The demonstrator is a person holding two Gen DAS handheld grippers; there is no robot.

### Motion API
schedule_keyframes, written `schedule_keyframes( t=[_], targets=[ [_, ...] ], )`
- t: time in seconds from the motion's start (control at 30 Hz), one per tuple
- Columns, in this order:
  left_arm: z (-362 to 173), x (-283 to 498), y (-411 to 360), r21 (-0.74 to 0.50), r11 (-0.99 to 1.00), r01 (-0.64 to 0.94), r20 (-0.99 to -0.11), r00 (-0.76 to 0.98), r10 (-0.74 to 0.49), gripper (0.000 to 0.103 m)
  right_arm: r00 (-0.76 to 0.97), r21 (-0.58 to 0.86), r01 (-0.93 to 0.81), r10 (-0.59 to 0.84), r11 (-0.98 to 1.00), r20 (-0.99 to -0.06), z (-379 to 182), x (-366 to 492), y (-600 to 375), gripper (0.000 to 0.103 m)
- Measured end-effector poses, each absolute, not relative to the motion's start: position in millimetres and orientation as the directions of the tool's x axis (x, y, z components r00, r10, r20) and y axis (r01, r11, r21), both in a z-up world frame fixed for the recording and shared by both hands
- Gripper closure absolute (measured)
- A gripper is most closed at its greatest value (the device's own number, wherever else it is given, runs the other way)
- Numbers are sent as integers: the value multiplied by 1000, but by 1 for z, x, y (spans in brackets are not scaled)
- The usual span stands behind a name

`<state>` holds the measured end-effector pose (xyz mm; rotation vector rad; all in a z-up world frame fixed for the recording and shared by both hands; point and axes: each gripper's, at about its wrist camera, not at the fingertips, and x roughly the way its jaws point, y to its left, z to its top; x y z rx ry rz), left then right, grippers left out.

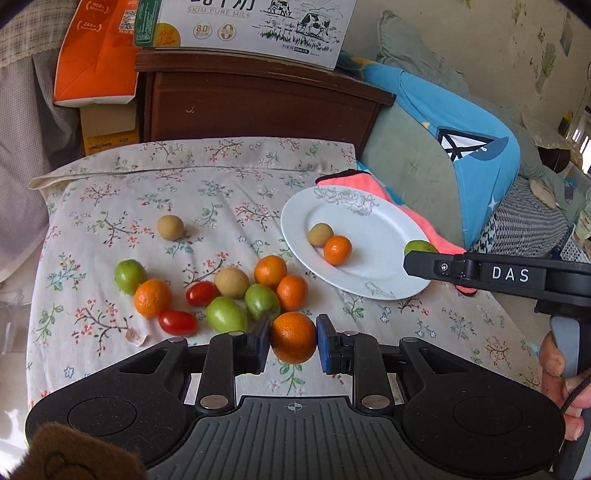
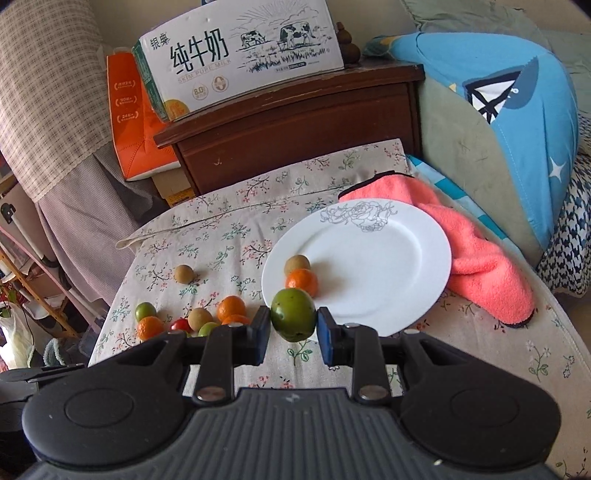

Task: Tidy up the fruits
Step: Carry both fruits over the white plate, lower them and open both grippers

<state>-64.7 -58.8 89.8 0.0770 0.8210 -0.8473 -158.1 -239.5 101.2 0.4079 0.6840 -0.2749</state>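
My left gripper (image 1: 294,338) is shut on an orange mandarin (image 1: 293,338), held just above the floral cloth at the near edge of the fruit pile (image 1: 229,291). My right gripper (image 2: 293,326) is shut on a green fruit (image 2: 293,319), held near the front rim of the white plate (image 2: 388,266); it also shows in the left wrist view (image 1: 419,246) at the plate's right rim (image 1: 369,206). On the plate lie a tan longan (image 1: 320,234) and a small mandarin (image 1: 337,250). A lone longan (image 1: 170,227) sits apart on the cloth.
The pile holds several mandarins, green fruits, red cherry tomatoes (image 1: 178,322) and a longan (image 1: 231,282). A pink towel (image 2: 476,258) lies under the plate's right side. A wooden nightstand (image 1: 258,99) with a milk carton (image 1: 251,26) stands behind. Blue cushion (image 1: 476,147) at right.
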Motion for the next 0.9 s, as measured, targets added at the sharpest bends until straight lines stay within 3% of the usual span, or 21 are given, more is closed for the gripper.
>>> schedule_keyframes(
  t=[0.27,0.57,0.77,0.9],
  targets=[
    [95,-12,-115,-320,619,717,-630,327,-704,79,721,244,452,-191,858,-666,100,-131,-252,76],
    [102,15,-144,-310,587,748,-607,319,-728,79,725,242,489,-236,838,-647,106,-120,-262,76],
    [87,32,-184,-289,539,792,-627,269,-731,79,698,234,499,-226,835,-680,98,-122,-260,76],
    [77,41,-202,-287,509,812,-639,234,-733,79,685,325,534,-174,780,-707,87,-118,-269,76]
  ],
)
